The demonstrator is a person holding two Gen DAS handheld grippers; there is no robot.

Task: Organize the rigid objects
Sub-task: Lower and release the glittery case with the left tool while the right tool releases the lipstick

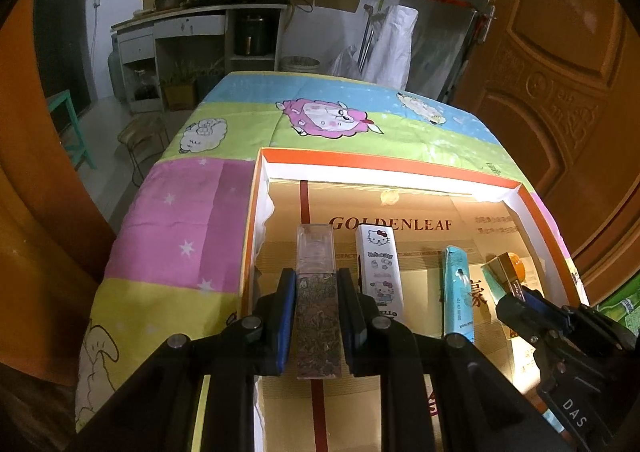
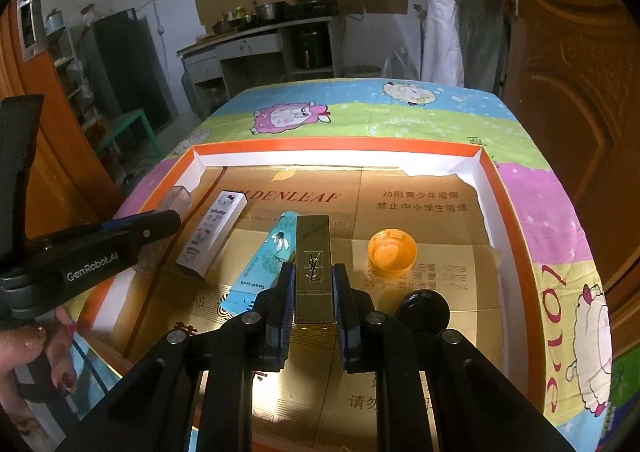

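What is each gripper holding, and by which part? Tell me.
The left gripper clamps the clear-topped patterned tube around its patterned lower half. The right gripper clamps the gold lipstick case by its lower sides.

Both wrist views look steeply down, close over the tray's [image 1: 256,212] near edge; they share its gold floor.

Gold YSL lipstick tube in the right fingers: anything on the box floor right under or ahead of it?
Gold square lipstick tube is gripped; the teal flat box lies against its left, orange round cap apart on its right. Cardboard ahead looks bare.
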